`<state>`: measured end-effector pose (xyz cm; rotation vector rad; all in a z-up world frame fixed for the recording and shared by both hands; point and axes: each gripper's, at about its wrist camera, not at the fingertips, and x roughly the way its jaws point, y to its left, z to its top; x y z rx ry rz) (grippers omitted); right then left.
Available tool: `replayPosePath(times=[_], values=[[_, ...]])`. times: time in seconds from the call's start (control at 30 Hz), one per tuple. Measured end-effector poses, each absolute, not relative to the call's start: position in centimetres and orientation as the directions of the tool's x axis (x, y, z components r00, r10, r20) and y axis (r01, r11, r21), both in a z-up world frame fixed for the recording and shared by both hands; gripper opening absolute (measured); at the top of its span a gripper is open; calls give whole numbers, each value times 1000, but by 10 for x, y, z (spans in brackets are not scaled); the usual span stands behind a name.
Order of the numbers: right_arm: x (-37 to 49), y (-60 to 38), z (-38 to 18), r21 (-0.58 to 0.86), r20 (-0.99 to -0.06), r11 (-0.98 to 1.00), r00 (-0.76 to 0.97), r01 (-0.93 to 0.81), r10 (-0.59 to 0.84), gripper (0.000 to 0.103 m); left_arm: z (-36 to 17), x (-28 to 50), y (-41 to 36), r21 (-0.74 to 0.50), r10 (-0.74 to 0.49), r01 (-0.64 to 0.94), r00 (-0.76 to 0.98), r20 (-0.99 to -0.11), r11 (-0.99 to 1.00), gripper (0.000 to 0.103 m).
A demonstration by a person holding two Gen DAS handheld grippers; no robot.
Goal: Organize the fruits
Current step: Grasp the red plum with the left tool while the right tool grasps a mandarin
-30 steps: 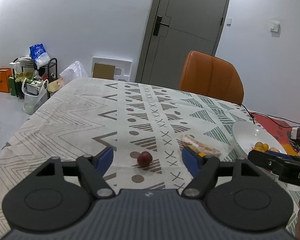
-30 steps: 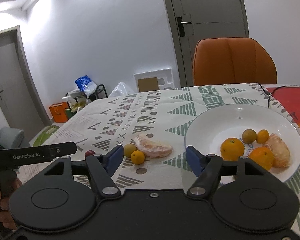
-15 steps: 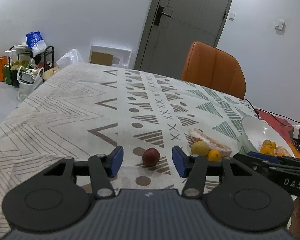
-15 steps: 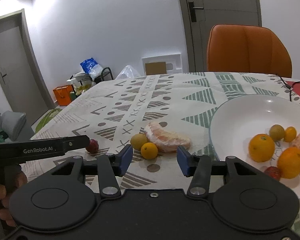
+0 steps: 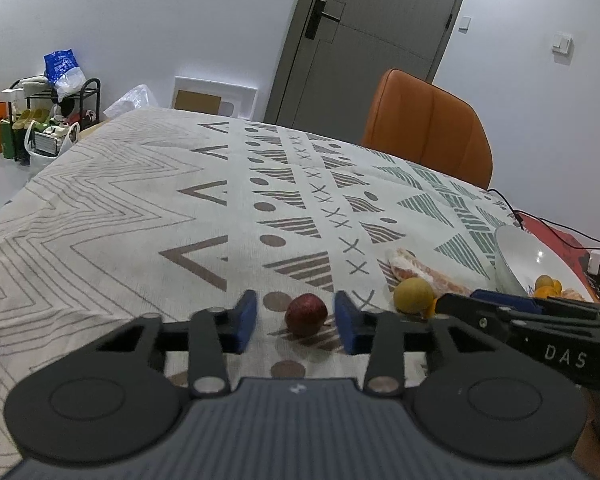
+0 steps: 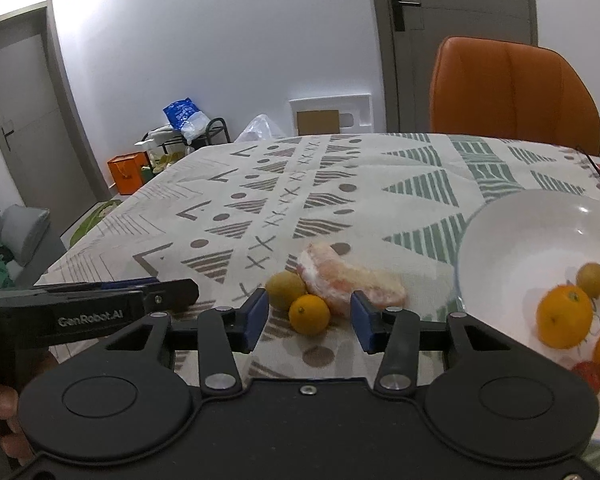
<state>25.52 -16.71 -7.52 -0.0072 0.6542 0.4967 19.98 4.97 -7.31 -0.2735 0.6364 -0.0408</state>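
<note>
left gripper, marked "GenRobot.AI", and right gripper, marked "DAS", both closing, unclamped, around red fruit and small orange at 12 o'clock.

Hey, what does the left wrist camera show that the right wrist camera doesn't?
Only the left wrist view shows the dark red fruit on the tablecloth, between the left tool's pads with gaps on both sides.

Only the right wrist view shows the small orange whole, between the right tool's pads and untouched, plus the oranges and a red fruit inside the white bowl.

Both show the yellow-green fruit, the peeled citrus piece, the bowl and the orange chair. Both tools have just been closing.
</note>
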Motion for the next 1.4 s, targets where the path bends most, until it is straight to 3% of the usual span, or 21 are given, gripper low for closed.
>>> replayPosePath(times=[0.03,0.07,0.33,0.53,0.57,0.63,0.73,0.9,1.0,1.13,1.27,1.33,1.4], values=[[256,-165,-75,145,-584,881,680,-450,443,46,-74,201,50,-269,-128,-42,803,-582,962,23],[258,-163,-74,142,-584,879,679,-455,446,46,-74,202,51,-274,-133,-40,802,-583,961,22],[266,-148,-74,128,-582,869,674,-478,456,45,-67,198,67,-289,-119,-65,808,-576,955,22],[264,-136,-76,130,-586,853,655,-505,477,37,-64,192,76,-288,-97,-90,813,-574,953,22],[264,-134,-76,131,-585,850,652,-511,482,34,-63,191,77,-288,-94,-92,814,-573,953,22],[263,-132,-76,136,-590,842,640,-521,492,17,-63,188,80,-289,-91,-97,814,-573,952,22],[261,-131,-76,146,-593,838,632,-526,499,14,-60,184,81,-290,-86,-102,818,-569,952,22],[255,-136,-72,158,-585,842,638,-515,500,14,-57,178,82,-288,-80,-104,823,-562,952,22],[253,-140,-71,156,-578,852,654,-499,488,21,-55,175,82,-288,-79,-104,825,-559,952,22],[254,-146,-73,139,-575,873,680,-467,455,38,-53,172,81,-285,-73,-109,827,-557,952,22],[258,-147,-81,120,-607,883,670,-454,427,39,-51,170,79,-281,-67,-111,828,-556,953,22],[260,-148,-88,139,-635,877,639,-460,435,25,-50,168,78,-276,-64,-110,830,-555,955,22],[256,-149,-88,133,-625,874,645,-467,440,22,-48,166,77,-270,-61,-109,831,-553,957,22]])
